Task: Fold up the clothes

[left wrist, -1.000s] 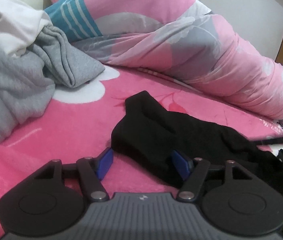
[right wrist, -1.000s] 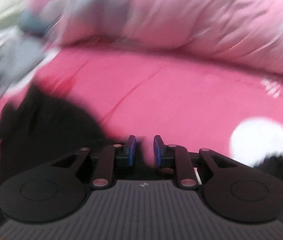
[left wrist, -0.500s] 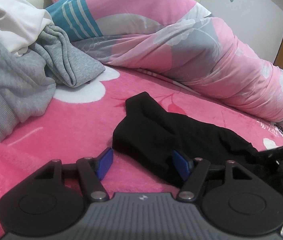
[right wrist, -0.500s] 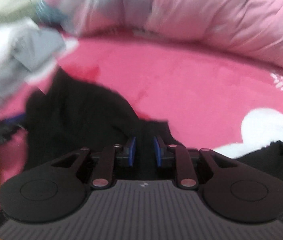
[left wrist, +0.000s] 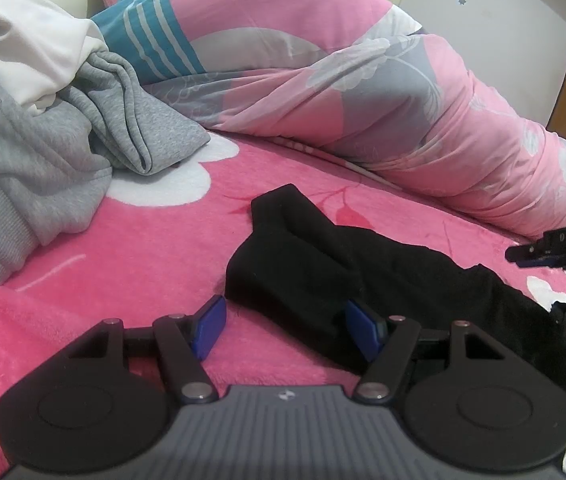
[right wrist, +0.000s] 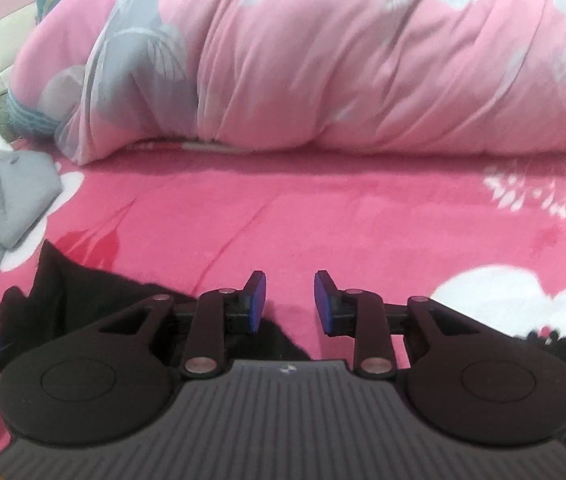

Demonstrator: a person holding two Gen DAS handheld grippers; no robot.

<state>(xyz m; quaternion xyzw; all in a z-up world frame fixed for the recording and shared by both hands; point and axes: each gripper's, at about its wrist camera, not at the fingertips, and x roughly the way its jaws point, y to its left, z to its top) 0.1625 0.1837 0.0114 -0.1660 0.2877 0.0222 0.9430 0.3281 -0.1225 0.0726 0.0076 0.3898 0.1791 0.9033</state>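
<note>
Left wrist: black garment [left wrist: 363,280] is lying on the pink blanket [left wrist: 131,264], long axis running from far-left folded end toward near-right. Left gripper [left wrist: 285,330] is sitting spread wide, straddling the garment's near edge, gripping nothing. Grey clothes [left wrist: 39,160] piled left.

Right wrist: right gripper [right wrist: 289,306] is now released; 0.5 s ago its pads were nearly together. Garment is lying under and left of it, no longer between the pads.

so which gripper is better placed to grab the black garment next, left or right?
Left, probably. The left gripper is wide open with the black garment edge already between its fingers. The right gripper is open over bare pink blanket, with cloth only beneath its body.
</note>
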